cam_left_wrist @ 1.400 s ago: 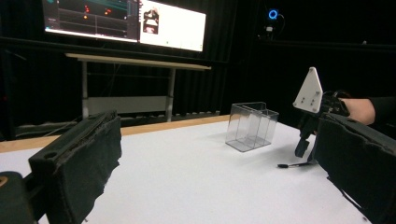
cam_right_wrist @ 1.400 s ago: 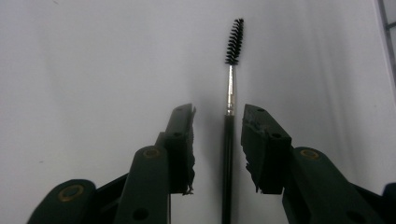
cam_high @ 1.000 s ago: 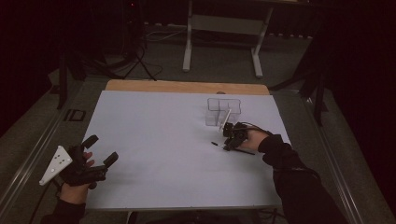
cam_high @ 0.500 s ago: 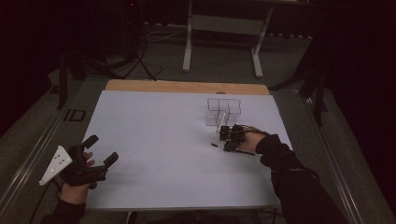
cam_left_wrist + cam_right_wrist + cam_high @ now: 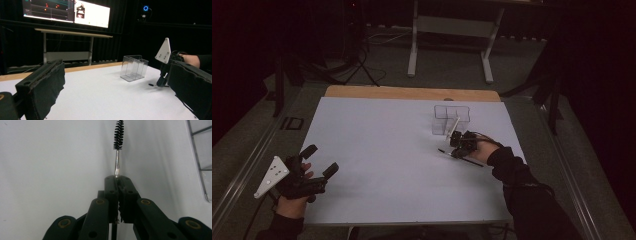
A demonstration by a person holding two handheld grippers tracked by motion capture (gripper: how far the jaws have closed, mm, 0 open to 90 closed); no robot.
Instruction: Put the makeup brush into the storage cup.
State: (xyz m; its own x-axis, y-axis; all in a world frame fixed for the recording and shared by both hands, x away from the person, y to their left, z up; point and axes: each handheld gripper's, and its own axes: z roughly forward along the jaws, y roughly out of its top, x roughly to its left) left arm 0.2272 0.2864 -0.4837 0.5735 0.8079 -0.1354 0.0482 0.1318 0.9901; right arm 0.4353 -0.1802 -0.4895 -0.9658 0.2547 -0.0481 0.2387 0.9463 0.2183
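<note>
A thin brush (image 5: 118,137) with black bristles and a shiny metal stem lies low over the white table; in the high view the brush (image 5: 443,150) pokes out left of my right gripper (image 5: 458,149). My right gripper (image 5: 119,180) is shut on its stem. A clear plastic box with compartments (image 5: 451,120) stands just beyond it, also visible as the clear box (image 5: 133,67) in the left gripper view. My left gripper (image 5: 319,161) rests at the table's near left, open and holding nothing, its jaws wide apart (image 5: 117,82).
The white table surface (image 5: 382,150) has a wooden strip (image 5: 412,93) along its far edge. A desk frame (image 5: 449,30) and cables stand on the floor behind. Lit monitors (image 5: 66,11) glow in the left gripper view.
My right gripper has shifted slightly with the brush beside the clear box. The left gripper has stayed where it was.
</note>
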